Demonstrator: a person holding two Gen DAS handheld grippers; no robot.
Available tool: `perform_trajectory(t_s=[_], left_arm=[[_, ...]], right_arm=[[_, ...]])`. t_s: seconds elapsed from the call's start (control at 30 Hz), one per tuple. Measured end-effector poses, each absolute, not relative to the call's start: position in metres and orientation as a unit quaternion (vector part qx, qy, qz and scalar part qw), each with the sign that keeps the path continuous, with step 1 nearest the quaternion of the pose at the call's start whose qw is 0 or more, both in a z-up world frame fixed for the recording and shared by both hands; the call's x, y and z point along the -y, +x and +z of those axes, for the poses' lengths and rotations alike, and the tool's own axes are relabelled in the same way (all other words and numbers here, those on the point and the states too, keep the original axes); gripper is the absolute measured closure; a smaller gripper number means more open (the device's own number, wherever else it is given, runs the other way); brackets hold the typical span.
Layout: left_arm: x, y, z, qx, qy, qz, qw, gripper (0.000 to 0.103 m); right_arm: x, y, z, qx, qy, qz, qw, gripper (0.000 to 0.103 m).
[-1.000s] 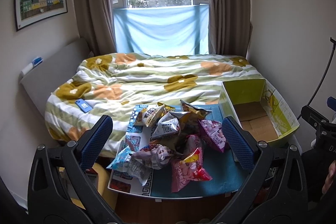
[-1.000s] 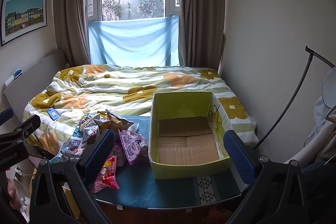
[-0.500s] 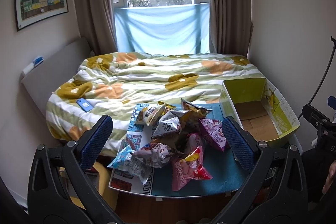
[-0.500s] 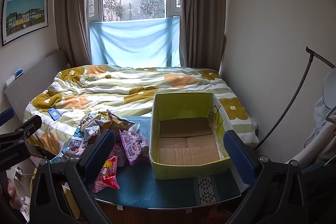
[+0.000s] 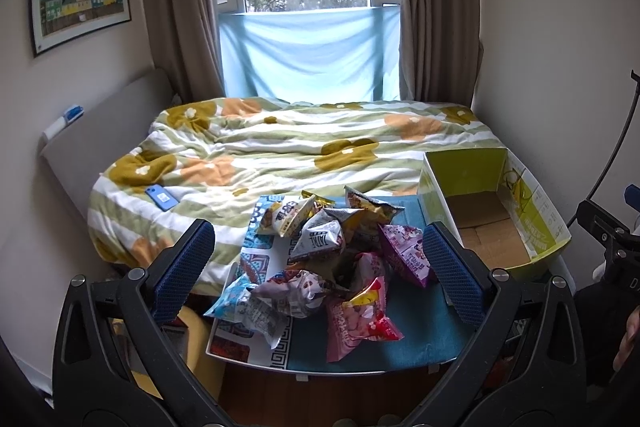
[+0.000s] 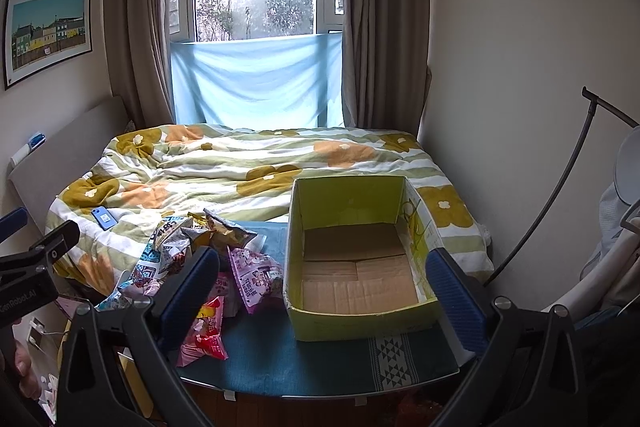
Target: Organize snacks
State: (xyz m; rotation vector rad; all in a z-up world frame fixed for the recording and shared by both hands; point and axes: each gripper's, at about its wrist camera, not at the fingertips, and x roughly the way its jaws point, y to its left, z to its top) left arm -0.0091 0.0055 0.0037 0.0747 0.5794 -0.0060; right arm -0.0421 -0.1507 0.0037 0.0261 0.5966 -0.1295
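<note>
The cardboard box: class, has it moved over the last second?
No. The box sits at the same spot against the bed and table edge.

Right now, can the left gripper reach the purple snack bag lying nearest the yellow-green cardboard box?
Probably yes. The left gripper is open, above and short of the purple snack bag, which lies uncovered at the pile's edge beside the yellow-green cardboard box.

Left gripper (image 5: 319, 267) and right gripper (image 6: 325, 287): jaws spread wide, nothing between blue pads, both raised.
</note>
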Motion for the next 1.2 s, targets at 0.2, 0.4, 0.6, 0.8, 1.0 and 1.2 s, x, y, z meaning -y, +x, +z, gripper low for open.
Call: perform_trajectory(t_s=[0.2,0.4,0.6,0.8,1.0,1.2], left_arm=[[-0.006,-0.009,0.004,-0.286,0.037,-0.003,0.958,0.001],[-0.006,-0.012,0.004,-0.287,0.036,-0.002,0.957,0.001],[-0.005,-0.015,0.003,-0.290,0.037,-0.002,0.956,0.001],[-0.008,-0.017,0.002,-0.302,0.030,-0.012,0.953,0.001],[-0.028,-0.022,-0.019,-0.330,0.010,0.006,0.944,0.001],[-0.063,-0.019,-0.059,-0.366,-0.002,0.016,0.930,0.001]], right_arm=[[0.150,-0.043,0.004,-0.293,0.014,-0.064,0.954,0.000],[0.150,-0.043,0.004,-0.293,0.014,-0.064,0.954,0.000],[0.149,-0.043,0.004,-0.292,0.015,-0.063,0.954,0.000],[0.146,-0.044,0.005,-0.293,0.017,-0.058,0.954,0.000],[0.144,-0.038,0.000,-0.311,0.013,-0.029,0.950,0.000],[0.133,-0.018,-0.041,-0.339,0.025,0.019,0.940,0.000]])
